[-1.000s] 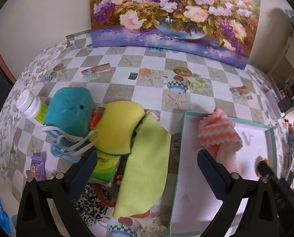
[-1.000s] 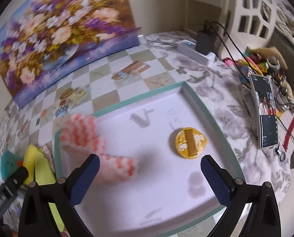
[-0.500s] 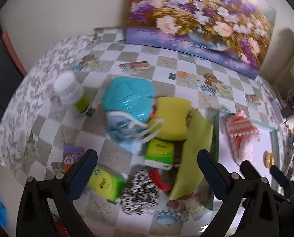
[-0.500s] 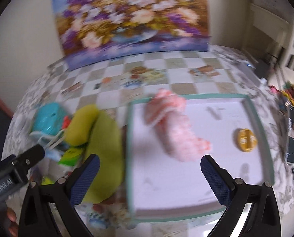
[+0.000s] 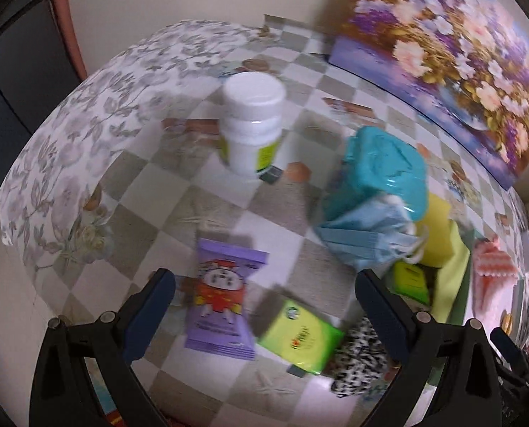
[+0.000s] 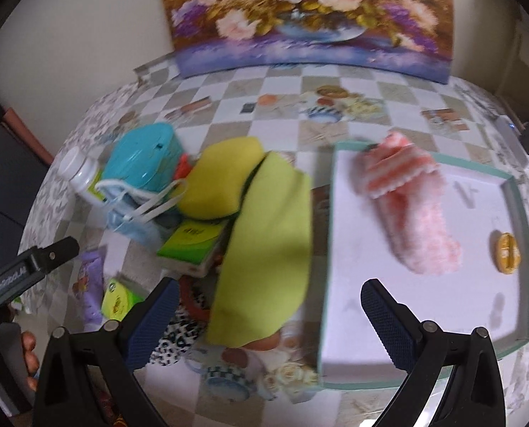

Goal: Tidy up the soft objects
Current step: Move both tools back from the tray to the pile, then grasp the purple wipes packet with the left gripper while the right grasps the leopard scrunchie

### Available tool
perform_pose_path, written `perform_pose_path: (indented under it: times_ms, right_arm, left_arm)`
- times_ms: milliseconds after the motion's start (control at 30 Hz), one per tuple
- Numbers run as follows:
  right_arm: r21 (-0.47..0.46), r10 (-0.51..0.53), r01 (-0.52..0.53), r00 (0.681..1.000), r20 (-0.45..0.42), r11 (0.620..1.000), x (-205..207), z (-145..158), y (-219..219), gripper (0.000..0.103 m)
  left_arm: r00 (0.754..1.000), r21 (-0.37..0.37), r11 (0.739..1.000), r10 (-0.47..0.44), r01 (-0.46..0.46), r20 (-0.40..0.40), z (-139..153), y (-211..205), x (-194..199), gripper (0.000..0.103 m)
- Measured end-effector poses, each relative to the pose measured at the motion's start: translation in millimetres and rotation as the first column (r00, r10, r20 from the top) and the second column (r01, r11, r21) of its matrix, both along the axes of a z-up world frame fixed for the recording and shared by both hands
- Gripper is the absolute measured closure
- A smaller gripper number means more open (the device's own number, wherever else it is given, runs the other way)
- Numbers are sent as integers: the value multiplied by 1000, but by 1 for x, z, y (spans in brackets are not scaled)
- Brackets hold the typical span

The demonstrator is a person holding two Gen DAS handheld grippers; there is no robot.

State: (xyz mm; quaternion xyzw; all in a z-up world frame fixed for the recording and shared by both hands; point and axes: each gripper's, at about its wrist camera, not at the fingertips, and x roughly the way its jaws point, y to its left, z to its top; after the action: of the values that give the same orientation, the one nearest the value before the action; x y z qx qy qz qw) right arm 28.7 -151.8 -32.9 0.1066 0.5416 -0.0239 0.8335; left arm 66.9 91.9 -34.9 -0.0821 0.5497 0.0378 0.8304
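A pink fuzzy slipper (image 6: 410, 210) lies inside the white tray (image 6: 424, 323) with the teal rim. Left of the tray sits a heap: a lime-green cloth (image 6: 268, 249), a yellow sponge (image 6: 218, 185), a teal pouch (image 6: 143, 160), a blue face mask (image 5: 367, 235) and a leopard-print fabric (image 5: 360, 356). My left gripper (image 5: 264, 306) is open above a purple snack packet (image 5: 222, 302) and a green tissue pack (image 5: 300, 334). My right gripper (image 6: 268, 320) is open, hovering over the lime cloth near the tray's left edge. Neither holds anything.
A white bottle (image 5: 252, 121) stands at the table's far left. A yellow round item (image 6: 506, 252) rests in the tray. A flower painting (image 6: 307, 17) leans on the back wall. A hand (image 6: 1, 356) grips the left tool. The table edge drops off left.
Both grippers have swung to the left, away from the tray. The left one now looks over the packets and bottle; the right one now faces the lime cloth instead of the tray interior.
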Motion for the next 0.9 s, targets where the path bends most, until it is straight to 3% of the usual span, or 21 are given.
perform_pose_path:
  times_ms: [267, 533, 900]
  right_arm:
    - [80, 133, -127, 989, -65, 989, 4, -17, 42, 0]
    - [121, 270, -256, 955, -123, 959, 2, -31, 79, 1]
    - [167, 299, -267, 931, -209, 949, 8, -61, 94, 18]
  left_arm:
    - [999, -26, 999, -21, 20, -29, -16, 21, -3, 1]
    - [991, -62, 998, -24, 16, -129, -40, 32, 0, 1]
    - [984, -114, 994, -22, 2, -175, -61, 34, 4, 2]
